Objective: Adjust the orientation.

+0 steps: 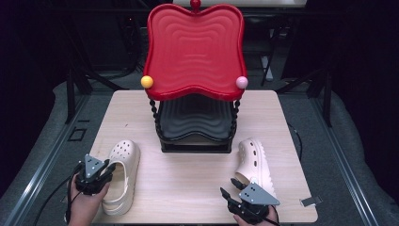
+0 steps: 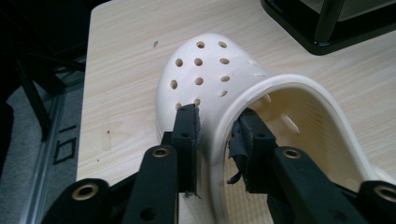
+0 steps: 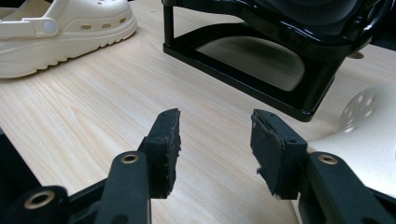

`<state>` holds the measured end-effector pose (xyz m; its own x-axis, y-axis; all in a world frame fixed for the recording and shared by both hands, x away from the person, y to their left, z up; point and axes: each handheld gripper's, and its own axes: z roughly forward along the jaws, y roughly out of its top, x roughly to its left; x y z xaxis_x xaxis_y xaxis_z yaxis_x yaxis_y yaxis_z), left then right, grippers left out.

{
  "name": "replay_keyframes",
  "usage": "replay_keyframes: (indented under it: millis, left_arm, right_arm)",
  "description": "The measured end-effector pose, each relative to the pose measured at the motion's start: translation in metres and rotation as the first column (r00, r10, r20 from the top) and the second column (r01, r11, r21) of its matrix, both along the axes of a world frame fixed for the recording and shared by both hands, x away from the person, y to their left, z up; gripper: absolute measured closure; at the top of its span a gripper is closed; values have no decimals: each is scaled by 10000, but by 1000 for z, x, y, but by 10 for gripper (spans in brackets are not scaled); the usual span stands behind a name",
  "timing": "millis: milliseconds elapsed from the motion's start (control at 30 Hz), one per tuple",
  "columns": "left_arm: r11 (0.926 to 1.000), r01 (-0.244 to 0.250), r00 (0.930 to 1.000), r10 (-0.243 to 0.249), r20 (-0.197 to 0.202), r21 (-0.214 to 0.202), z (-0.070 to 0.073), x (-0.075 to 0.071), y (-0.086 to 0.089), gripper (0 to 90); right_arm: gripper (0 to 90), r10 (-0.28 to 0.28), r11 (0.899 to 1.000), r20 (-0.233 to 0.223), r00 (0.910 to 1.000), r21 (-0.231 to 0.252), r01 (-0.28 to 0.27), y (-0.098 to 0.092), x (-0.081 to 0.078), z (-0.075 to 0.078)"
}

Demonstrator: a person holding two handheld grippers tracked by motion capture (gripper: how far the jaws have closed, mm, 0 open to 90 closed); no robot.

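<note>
A recording lab, by the look: black curtains [image 1: 28, 70] ring the lone table [image 1: 188, 188]; metal frame struts [image 1: 75, 84] stand behind; cables [image 1: 47, 200] trail off.

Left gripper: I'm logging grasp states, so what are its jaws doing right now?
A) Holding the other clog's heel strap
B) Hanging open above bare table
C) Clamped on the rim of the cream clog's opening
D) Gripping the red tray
C: in the left gripper view the left gripper has one jaw outside and one inside the opening rim of the cream clog, pressed against it.
</note>
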<state>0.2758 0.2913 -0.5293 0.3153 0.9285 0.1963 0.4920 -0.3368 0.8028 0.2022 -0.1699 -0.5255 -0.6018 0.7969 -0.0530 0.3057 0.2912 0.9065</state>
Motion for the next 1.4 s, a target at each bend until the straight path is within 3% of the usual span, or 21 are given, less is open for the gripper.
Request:
replay_keyframes:
  millis: [233, 433, 467, 533, 667, 733, 867, 1133, 1400]
  left_arm:
    - [10000, -51, 9999, 52, 133, -18, 4, -9, 4, 764]
    - [9991, 75, 10000, -74, 37, -417, 10, -22, 8, 815]
    - [9975, 158, 9998, -150, 120, -691, 13, -26, 7, 817]
    - [9969, 187, 9997, -174, 168, -764, 15, -27, 6, 816]
    - [9959, 502, 9985, -485, 237, -755, 18, -33, -1, 816]
    - [9923, 727, 9973, -714, 162, -1000, 18, -36, -7, 817]
    - [9894, 969, 9952, -949, 236, -1081, 21, -40, -14, 816]
    - [9753, 1794, 9838, -1779, 232, -1286, 21, -46, -43, 817]
    - [9684, 2190, 9757, -2182, 202, -1195, 20, -47, -63, 816]
  right_arm:
    - [521, -59, 10000, -18, 10000, 29, 59, -2, 0, 0]
    - [521, -106, 9999, 10, 9999, 112, 105, -3, 1, 0]
    - [521, -93, 9999, -51, 9999, 80, 94, -4, 1, 1]
    - [521, -102, 9999, -38, 9999, 115, 102, -3, 1, 1]
    - [519, -131, 9999, -42, 9999, 82, 131, -5, 1, 1]
    - [519, -163, 9998, -43, 9999, 144, 163, -6, 1, 1]
    - [519, -263, 9993, -6, 9997, 268, 263, -7, 1, 2]
    - [517, -359, 9988, 53, 9993, 321, 357, -10, 1, 3]
    - [517, -423, 9984, 32, 9991, 382, 422, -11, 1, 3]
